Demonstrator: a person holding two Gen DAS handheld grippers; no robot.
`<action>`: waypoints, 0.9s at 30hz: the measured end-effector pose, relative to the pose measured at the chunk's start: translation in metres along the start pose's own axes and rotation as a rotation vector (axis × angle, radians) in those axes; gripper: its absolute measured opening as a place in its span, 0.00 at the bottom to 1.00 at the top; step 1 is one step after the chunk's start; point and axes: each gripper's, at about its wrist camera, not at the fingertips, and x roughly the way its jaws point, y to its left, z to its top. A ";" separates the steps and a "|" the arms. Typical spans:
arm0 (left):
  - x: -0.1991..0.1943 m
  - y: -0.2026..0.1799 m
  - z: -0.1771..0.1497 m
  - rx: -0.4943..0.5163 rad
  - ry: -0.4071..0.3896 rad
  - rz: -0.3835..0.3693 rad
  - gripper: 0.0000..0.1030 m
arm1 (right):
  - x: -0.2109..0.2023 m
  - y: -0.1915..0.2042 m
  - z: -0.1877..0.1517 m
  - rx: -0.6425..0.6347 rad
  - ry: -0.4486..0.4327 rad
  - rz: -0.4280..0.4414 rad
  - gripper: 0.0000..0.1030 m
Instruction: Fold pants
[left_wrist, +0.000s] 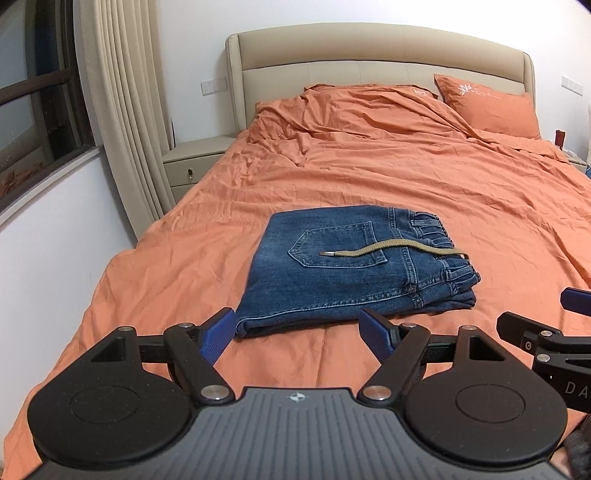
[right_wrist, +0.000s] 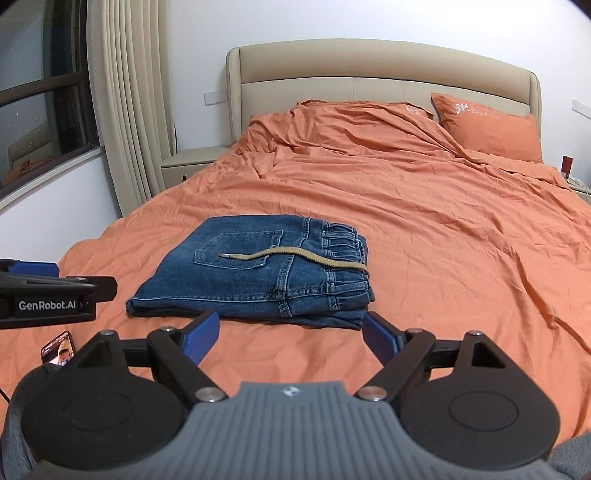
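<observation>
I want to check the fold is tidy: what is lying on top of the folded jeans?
A tan drawstring lies across the folded jeans, from waistband onto the back pocket, metal tip left. The layers folded beneath are covered and cannot be seen.

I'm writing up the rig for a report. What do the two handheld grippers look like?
Both match: the left gripper and right gripper have black linkage arms with silver pivots, blue ribbed pads, round black discs and a grey ribbed centre plate. The left one's side reads GenRobot.AI. Grey sleeves show.
</observation>
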 end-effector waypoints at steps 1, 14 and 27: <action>0.000 0.000 0.000 0.000 0.000 0.000 0.86 | -0.001 0.000 0.000 0.000 -0.005 -0.002 0.79; 0.001 0.000 0.000 0.000 0.002 0.002 0.86 | -0.003 -0.001 0.005 -0.012 -0.022 -0.010 0.79; 0.000 -0.001 0.001 -0.004 0.000 -0.003 0.86 | -0.005 -0.002 0.005 -0.009 -0.026 -0.008 0.79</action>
